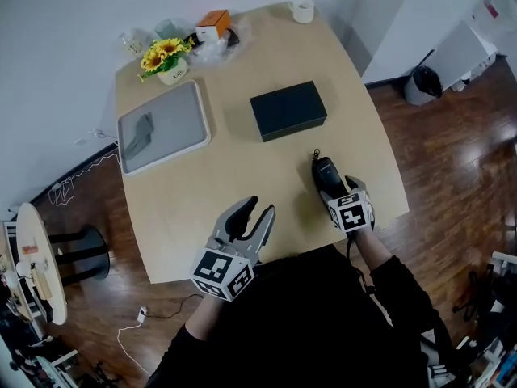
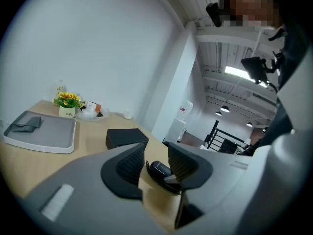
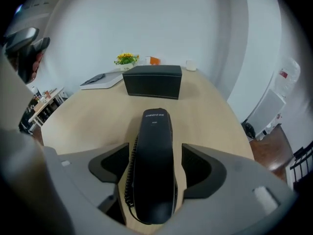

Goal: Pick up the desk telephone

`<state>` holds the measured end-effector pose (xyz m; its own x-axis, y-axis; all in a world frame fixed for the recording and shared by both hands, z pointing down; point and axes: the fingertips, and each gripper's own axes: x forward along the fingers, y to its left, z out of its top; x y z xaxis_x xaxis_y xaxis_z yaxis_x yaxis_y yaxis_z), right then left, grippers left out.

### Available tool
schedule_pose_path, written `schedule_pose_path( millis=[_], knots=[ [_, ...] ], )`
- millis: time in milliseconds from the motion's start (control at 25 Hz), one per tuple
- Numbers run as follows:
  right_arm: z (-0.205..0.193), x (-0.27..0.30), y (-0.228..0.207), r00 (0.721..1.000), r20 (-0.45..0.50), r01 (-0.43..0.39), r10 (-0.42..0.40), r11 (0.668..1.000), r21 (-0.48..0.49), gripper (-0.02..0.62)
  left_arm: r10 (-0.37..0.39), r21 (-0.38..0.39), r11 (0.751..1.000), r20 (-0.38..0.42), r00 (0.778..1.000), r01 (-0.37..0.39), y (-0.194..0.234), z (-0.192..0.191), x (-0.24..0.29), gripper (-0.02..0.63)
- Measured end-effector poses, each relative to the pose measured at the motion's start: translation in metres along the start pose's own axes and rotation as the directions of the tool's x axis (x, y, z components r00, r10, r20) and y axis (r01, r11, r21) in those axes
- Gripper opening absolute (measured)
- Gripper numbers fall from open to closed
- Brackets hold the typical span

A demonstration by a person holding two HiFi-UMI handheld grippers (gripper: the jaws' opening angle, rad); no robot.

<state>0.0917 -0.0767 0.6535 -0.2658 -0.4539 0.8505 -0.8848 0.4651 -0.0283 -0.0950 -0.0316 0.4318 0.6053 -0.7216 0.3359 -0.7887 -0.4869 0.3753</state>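
The black desk telephone point(image 1: 325, 172) is a slim handset-shaped unit with a coiled cord, lying on the pale wooden table point(image 1: 242, 164) near its front right edge. My right gripper point(image 1: 338, 191) reaches down over its near end. In the right gripper view the telephone point(image 3: 154, 151) lies lengthwise between the jaws of my right gripper point(image 3: 153, 156), which stand wide apart with their pads clear of its sides. My left gripper point(image 1: 260, 208) hovers open over the front edge, left of the telephone. In the left gripper view the telephone point(image 2: 160, 169) shows through the empty gap of my left gripper point(image 2: 155, 153).
A black box point(image 1: 287, 110) sits mid-table beyond the telephone. A grey tray point(image 1: 182, 111) holding a grey cloth point(image 1: 139, 135) lies at the left. Sunflowers in a pot point(image 1: 166, 58), an orange box point(image 1: 213, 23) and a white cup point(image 1: 303, 10) line the far edge.
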Motion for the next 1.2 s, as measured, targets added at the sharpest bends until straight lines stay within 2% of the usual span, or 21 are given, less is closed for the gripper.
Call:
schedule_pose_path(
  millis=[80, 120, 200, 400, 640, 720, 880, 1000, 1080, 1200],
  knots=[
    [-0.002, 0.009, -0.001, 0.999, -0.032, 0.018, -0.018, 1.0, -0.017, 0.33, 0.005, -0.008, 1.0, -0.001, 1.0, -0.005, 0.003, 0.0, 0.004, 0.135],
    [0.0, 0.011, -0.003, 0.998, -0.04, 0.04, -0.042, 0.999, -0.033, 0.286, 0.007, -0.015, 1.0, -0.001, 1.0, -0.007, 0.005, 0.0, 0.005, 0.135],
    [0.003, 0.013, -0.004, 0.995, -0.048, 0.088, -0.091, 0.994, -0.063, 0.255, 0.006, -0.038, 0.999, -0.001, 1.0, -0.006, 0.008, 0.0, 0.006, 0.134],
    [0.001, 0.024, -0.001, 0.988, -0.082, 0.121, -0.13, 0.987, -0.104, 0.274, -0.017, -0.089, 0.996, -0.003, 1.0, 0.017, 0.014, -0.009, 0.011, 0.134],
    [0.003, 0.032, -0.008, 0.988, -0.123, 0.085, -0.089, 0.996, -0.038, 0.276, -0.028, -0.11, 0.994, -0.002, 1.0, 0.028, 0.025, -0.009, 0.014, 0.133],
    [0.002, 0.035, -0.009, 0.99, -0.127, 0.057, -0.057, 0.998, -0.005, 0.276, -0.028, -0.114, 0.993, -0.003, 1.0, 0.027, 0.028, -0.009, 0.013, 0.133],
    [-0.006, 0.045, -0.011, 0.989, -0.137, -0.038, 0.055, 0.991, 0.127, 0.278, -0.024, -0.127, 0.992, -0.005, 1.0, 0.024, 0.029, -0.01, 0.011, 0.133],
    [-0.007, 0.046, -0.012, 0.988, -0.123, -0.069, 0.088, 0.986, 0.151, 0.278, -0.021, -0.123, 0.992, -0.004, 1.0, 0.02, 0.026, -0.011, 0.01, 0.133],
    [-0.004, 0.04, -0.011, 0.987, -0.076, -0.125, 0.143, 0.972, 0.197, 0.276, -0.014, -0.122, 0.992, -0.001, 1.0, 0.013, 0.025, -0.009, 0.007, 0.133],
    [0.023, 0.009, -0.007, 0.973, 0.072, -0.23, 0.218, 0.927, 0.297, 0.276, 0.005, -0.119, 0.993, 0.003, 1.0, -0.005, 0.027, -0.005, 0.001, 0.133]
  ],
)
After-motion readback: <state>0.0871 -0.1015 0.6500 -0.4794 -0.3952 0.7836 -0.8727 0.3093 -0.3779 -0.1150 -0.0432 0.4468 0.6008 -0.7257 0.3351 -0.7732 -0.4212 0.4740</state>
